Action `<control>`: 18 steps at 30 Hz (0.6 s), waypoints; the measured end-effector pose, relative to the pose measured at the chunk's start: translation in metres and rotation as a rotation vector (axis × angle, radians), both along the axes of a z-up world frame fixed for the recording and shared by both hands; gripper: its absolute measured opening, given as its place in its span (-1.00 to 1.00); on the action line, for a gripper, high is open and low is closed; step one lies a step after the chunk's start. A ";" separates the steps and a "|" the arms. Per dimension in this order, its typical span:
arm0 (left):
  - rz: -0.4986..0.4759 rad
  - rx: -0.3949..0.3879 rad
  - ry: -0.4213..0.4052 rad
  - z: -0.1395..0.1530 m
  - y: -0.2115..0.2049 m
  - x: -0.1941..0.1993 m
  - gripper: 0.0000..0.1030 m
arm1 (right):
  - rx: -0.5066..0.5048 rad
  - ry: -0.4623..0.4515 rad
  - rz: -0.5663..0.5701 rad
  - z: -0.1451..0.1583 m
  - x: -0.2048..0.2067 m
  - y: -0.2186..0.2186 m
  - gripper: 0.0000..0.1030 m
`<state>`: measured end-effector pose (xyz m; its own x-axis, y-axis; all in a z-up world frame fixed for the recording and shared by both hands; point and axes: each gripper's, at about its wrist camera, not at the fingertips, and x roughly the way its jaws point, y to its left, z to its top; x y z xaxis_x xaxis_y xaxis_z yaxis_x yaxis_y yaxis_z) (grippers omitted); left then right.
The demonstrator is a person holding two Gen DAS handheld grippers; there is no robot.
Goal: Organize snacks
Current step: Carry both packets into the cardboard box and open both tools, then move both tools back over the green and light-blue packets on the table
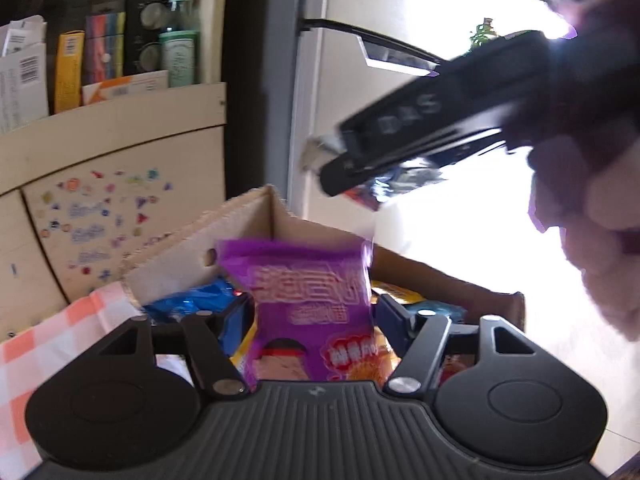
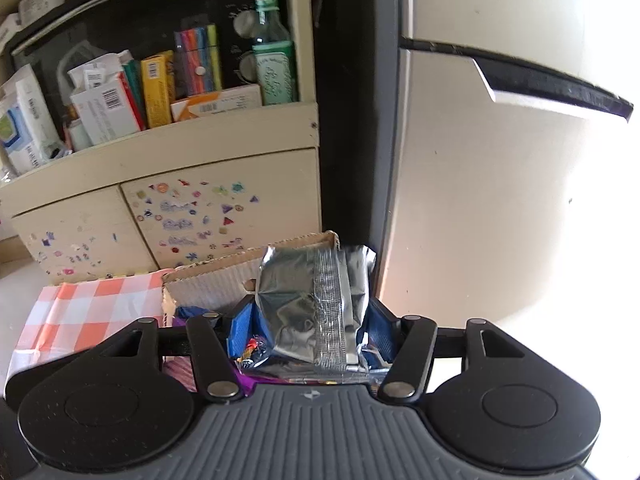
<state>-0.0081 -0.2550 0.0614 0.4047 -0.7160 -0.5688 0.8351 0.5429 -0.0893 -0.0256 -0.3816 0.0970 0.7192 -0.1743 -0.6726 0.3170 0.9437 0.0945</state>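
The left gripper (image 1: 314,316), jaws parted, loosely brackets a light, crinkly purple snack packet (image 1: 308,300) over the cardboard box (image 1: 240,220), while the right gripper (image 2: 310,320) pinches a slippery silver foil packet (image 2: 316,300) best held mid-body.

Glossy purple plastic packet (image 1: 312,304), crinkled silver foil pouch (image 2: 316,304) (shiny), rough cardboard box (image 1: 180,252).

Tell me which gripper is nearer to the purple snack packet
Left. The purple snack packet stands upright between the left gripper fingers, over the cardboard box. The right gripper is up and to the right, holding a silver packet.
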 end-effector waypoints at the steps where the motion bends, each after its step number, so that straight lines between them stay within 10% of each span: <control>1: -0.007 -0.005 0.004 0.001 0.000 -0.002 0.56 | 0.010 0.002 -0.009 -0.001 0.001 -0.001 0.31; 4: -0.001 -0.010 -0.008 0.006 0.003 -0.004 0.75 | 0.040 -0.005 -0.017 -0.001 0.002 -0.002 0.59; 18: 0.105 0.074 0.007 0.018 0.055 0.013 0.82 | 0.063 -0.031 0.046 0.007 0.001 0.014 0.71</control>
